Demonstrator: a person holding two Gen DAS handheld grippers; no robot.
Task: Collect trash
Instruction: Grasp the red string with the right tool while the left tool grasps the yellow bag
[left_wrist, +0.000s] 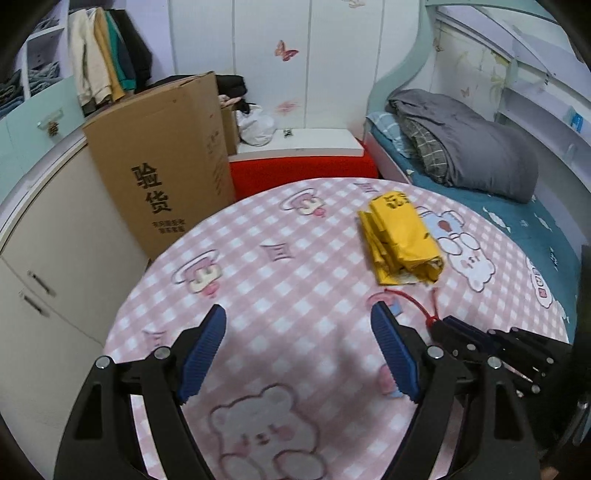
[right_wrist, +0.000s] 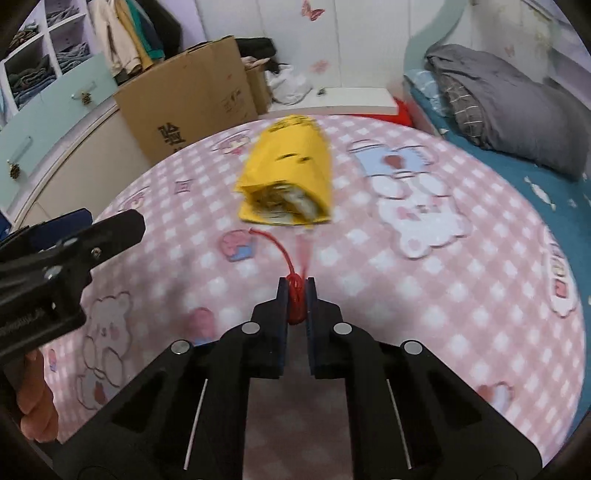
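A yellow bag (left_wrist: 400, 242) with paper scraps in its open mouth lies on the round table (left_wrist: 280, 236) with a pink checked cloth; it also shows in the right wrist view (right_wrist: 288, 177). A red drawstring (right_wrist: 280, 251) runs from the bag's mouth. My right gripper (right_wrist: 296, 295) is shut on the red drawstring's knotted end, just in front of the bag; it shows in the left wrist view (left_wrist: 454, 328). My left gripper (left_wrist: 299, 317) is open and empty above the cloth, left of the bag. It shows at the left of the right wrist view (right_wrist: 88, 229).
A tall cardboard box (left_wrist: 166, 166) stands beyond the table's far left edge beside a cream cabinet (left_wrist: 48, 243). A red stool with a white top (left_wrist: 303, 155) is behind the table. A bed with a grey quilt (left_wrist: 472, 147) lies to the right.
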